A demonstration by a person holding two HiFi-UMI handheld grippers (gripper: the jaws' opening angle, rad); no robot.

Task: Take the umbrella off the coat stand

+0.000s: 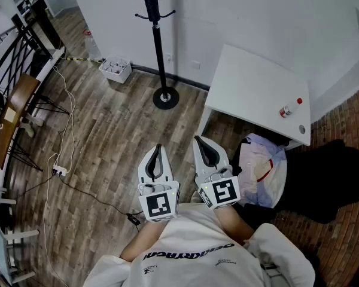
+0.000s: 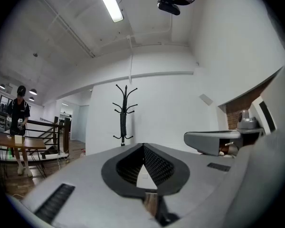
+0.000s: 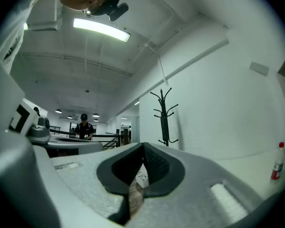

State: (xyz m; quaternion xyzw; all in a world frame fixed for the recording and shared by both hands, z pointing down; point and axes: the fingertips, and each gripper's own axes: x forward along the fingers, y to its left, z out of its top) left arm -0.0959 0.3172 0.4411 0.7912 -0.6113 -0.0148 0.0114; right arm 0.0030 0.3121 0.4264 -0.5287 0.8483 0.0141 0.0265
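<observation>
White left hand-held gripper (image 1: 158,147) and right hand-held gripper (image 1: 198,140), ribbed black jaws together, empty; beyond, slim black coat stand (image 1: 159,46)

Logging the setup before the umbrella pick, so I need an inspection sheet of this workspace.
Surface: wood plank floor.
Job's things: black coat stand upright by the white wall; dark umbrella apparently hanging along its pole.
Clutter: white table with red-capped bottle; bags beneath; white crate on floor.
Grippers: left gripper and right gripper both shut, empty, short of the stand.
Cables: cable and power strip on the floor, left.
Surroundings: railing, wooden table, a person far off.
</observation>
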